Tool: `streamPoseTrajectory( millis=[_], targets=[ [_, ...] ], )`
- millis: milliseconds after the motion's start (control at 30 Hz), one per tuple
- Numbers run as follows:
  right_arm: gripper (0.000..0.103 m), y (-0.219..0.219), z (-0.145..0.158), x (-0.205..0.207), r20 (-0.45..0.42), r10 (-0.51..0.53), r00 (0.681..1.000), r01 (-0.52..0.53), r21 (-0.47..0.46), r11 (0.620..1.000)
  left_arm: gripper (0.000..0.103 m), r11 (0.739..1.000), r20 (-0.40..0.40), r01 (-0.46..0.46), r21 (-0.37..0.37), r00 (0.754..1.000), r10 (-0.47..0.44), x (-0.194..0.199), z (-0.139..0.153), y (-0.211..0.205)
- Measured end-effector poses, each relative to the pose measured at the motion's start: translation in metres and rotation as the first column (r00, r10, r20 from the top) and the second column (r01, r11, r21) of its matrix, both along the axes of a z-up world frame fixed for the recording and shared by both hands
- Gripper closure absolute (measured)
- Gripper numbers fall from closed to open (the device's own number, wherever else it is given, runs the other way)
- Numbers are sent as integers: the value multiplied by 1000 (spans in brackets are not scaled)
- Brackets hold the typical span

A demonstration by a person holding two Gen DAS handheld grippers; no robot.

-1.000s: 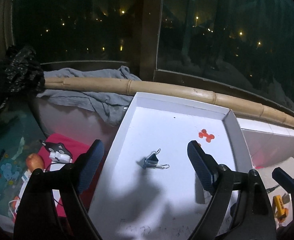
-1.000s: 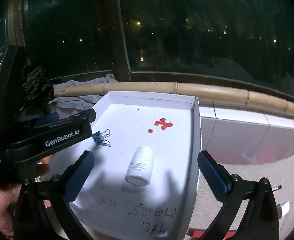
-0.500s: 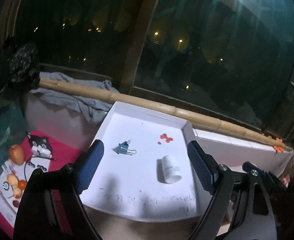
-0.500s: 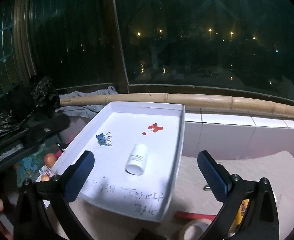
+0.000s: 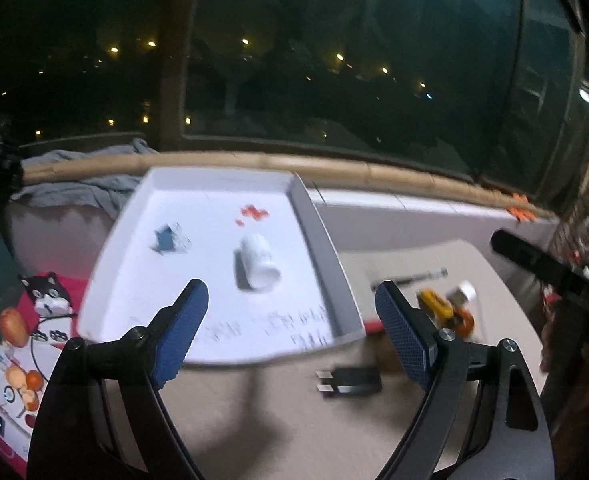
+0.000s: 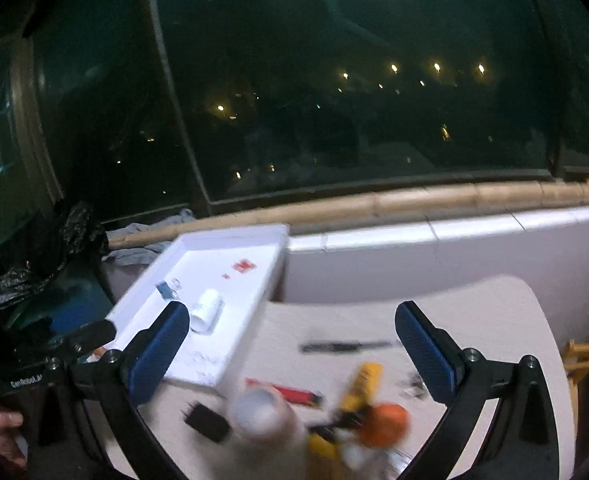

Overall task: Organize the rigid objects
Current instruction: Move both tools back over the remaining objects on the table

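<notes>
clutter (image 6: 346,412) near the white tray (image 6: 238,344) is blurred.

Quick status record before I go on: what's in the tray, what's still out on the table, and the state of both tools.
tray: white, shallow, at the table's far left corner
in tray: white bottle lying on its side; blue binder clip; small red bits
on table, outside tray: black plug-like block, red lighter-like stick, dark pen-like rod, yellow and orange items, blurred
left tool: open, empty
right tool: open, empty
image quality: motion blur, small items hard to identify
</notes>
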State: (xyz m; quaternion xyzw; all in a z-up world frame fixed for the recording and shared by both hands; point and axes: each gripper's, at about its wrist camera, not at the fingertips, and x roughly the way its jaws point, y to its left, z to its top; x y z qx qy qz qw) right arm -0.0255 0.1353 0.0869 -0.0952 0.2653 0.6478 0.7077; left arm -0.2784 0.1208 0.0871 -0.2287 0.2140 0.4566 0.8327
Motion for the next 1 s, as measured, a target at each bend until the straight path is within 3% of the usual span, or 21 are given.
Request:
streamPoseTrajectory(
  millis=[200, 367, 533, 600, 800, 1000],
  targets=[
    [1, -41, -26, 35, -31, 19, 999, -21, -61, 998, 17, 984, -79, 172, -38, 982, -174, 21, -30, -19],
    [2, -58, -45, 46, -65, 53, 996, -60, -116, 991, 17, 929, -179, 367, -57, 911, -371, 51, -51, -30],
    [2, -66, -46, 51, -98, 41, 994, -53, -118, 992, 17, 864, -196, 494, -93, 842, -503, 74, -61, -28],
    [2, -70, -46, 53, -105, 31, 994, -44, -122, 992, 17, 853, -210, 509, -115, 827, -522, 81, -66, -22],
    [2, -82, -51, 64, -136, 10, 991, -28, -127, 991, 17, 840, -196, 513, -173, 818, -540, 88, -75, -6],
    [2, -80, -58, 69, -176, 4, 984, -32, -153, 988, 17, 814, -229, 536, -226, 782, -579, 97, -86, -5]
  ],
)
